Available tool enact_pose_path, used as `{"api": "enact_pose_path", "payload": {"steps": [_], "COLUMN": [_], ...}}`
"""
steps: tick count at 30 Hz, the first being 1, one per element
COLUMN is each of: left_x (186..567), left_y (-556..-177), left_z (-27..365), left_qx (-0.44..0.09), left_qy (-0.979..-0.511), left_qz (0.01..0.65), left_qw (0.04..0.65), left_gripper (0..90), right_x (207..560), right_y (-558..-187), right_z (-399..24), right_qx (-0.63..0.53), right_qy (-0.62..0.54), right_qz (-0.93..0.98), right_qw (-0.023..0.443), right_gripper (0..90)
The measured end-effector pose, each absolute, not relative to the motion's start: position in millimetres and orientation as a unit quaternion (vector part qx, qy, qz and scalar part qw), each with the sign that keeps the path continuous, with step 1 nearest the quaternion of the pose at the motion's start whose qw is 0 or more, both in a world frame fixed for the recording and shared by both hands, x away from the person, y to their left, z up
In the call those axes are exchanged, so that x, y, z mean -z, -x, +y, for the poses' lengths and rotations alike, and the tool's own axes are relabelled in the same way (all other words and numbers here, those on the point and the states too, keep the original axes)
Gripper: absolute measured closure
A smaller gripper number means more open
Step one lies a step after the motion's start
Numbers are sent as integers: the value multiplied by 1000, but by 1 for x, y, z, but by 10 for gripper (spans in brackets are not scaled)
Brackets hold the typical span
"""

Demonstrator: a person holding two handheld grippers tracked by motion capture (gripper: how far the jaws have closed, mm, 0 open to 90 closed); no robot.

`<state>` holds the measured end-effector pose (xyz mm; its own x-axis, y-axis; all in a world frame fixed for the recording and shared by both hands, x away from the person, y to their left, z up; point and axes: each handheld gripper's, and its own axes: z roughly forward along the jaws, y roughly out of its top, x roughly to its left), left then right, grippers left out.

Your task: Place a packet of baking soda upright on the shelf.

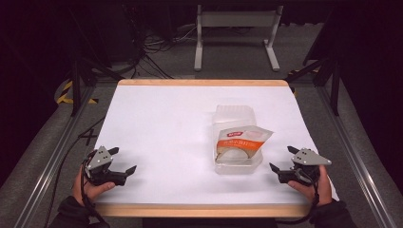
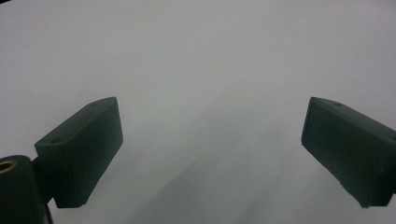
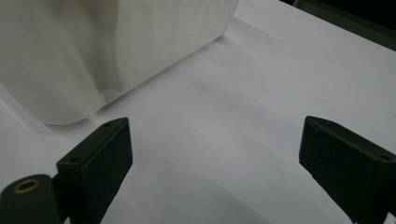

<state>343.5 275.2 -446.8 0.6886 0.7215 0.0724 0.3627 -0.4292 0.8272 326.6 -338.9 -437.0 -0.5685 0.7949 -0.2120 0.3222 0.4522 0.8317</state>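
Note:
A clear plastic container with its lid folded back stands right of the table's middle. An orange and white food packet lies in it, sticking out over the rim. My left gripper rests at the front left of the white table, held by a hand, jaws wide apart and empty. At the front right my right gripper is open too, a short way right of the container. In the right gripper view the container's ribbed wall rises beyond the open gripper. The left gripper looks onto bare table.
The table has a wooden edge at front and back. Metal rails run along both sides. A white desk frame and cables lie on the floor behind the table.

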Motion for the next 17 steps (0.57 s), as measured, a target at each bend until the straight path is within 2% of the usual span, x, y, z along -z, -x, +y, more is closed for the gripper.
{"api": "enact_pose_path", "payload": {"steps": [17], "left_x": [447], "left_y": [-347], "left_z": [271], "left_qx": [-215], "left_qy": [-818], "left_qz": [331], "left_qw": [420], "left_gripper": [63], "right_x": [437], "right_y": [-327], "right_z": [-342], "right_qx": [-392], "right_qy": [-355], "right_qz": [793], "right_qw": [303], "right_gripper": [103]}}
